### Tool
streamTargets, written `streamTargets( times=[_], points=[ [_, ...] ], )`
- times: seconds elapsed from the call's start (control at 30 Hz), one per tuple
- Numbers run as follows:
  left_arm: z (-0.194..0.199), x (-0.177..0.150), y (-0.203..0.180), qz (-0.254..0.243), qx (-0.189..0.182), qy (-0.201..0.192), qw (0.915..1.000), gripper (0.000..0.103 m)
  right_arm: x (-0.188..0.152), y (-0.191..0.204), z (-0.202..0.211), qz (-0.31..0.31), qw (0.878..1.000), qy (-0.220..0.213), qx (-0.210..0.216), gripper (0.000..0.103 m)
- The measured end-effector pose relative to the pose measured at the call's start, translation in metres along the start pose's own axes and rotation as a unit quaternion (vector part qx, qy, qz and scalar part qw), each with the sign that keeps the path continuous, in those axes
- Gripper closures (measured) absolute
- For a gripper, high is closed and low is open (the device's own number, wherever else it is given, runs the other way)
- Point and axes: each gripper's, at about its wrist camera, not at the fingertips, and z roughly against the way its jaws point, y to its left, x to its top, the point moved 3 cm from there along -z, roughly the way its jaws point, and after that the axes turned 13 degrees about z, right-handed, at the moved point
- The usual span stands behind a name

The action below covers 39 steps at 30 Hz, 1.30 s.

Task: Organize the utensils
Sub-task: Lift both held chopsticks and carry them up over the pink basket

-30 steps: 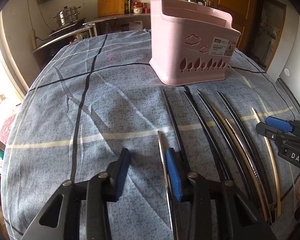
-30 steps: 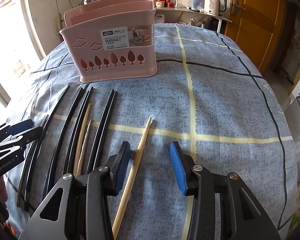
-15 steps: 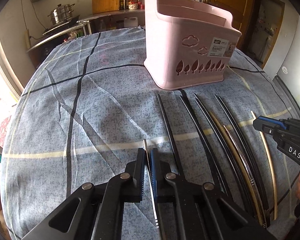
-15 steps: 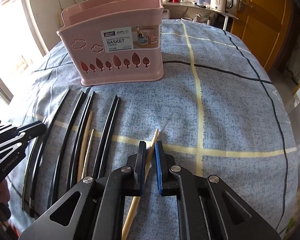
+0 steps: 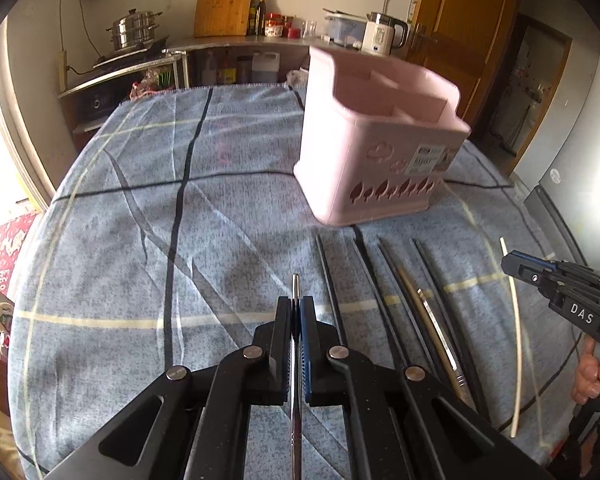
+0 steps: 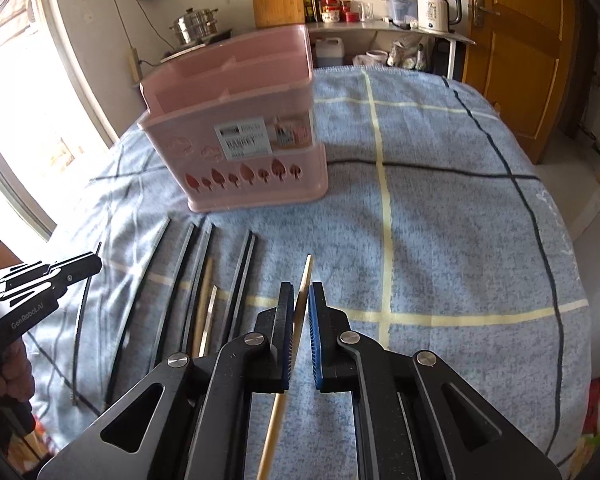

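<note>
My left gripper (image 5: 296, 312) is shut on a thin metal chopstick (image 5: 295, 286) and holds it above the blue checked cloth (image 5: 140, 240). My right gripper (image 6: 301, 298) is shut on a pale wooden chopstick (image 6: 306, 270), also raised off the cloth. The pink utensil basket (image 5: 376, 148) with several compartments stands upright ahead of both grippers; it also shows in the right wrist view (image 6: 244, 136). Several black, wooden and metal chopsticks (image 6: 204, 280) lie in a row on the cloth between the grippers and the basket.
A kitchen counter (image 5: 236, 46) with a pot, cutting board, bottles and a kettle runs behind the table. A wooden door (image 6: 528, 40) is at the back right. A window is on the left.
Both grippers closed, the left on the metal chopstick and the right on the wooden one, then lifted them off the cloth. Both views now sit higher over the table.
</note>
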Motion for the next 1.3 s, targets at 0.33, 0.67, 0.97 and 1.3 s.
streamTargets(
  times=[0.33, 0.67, 0.97, 1.3],
  points=[
    [0.051, 0.031, -0.011, 0.000, -0.025, -0.053, 0.9983, 0.099, 0.026, 0.000, 0.042, 0.010, 0.998, -0.060, -0.006, 0.097],
    [0.068, 0.035, -0.017, -0.009, -0.023, -0.069, 0.9973, 0.099, 0.029, -0.006, 0.055, 0.013, 0.997, -0.075, -0.003, 0.097],
    [0.049, 0.033, -0.012, -0.004, -0.026, -0.048, 0.9985, 0.099, 0.008, -0.007, -0.019, -0.005, 1.000, 0.018, 0.023, 0.089],
    [0.034, 0.034, -0.003, 0.006, -0.029, -0.037, 0.9989, 0.099, 0.006, -0.009, -0.065, 0.003, 0.997, 0.075, 0.015, 0.088]
  ],
)
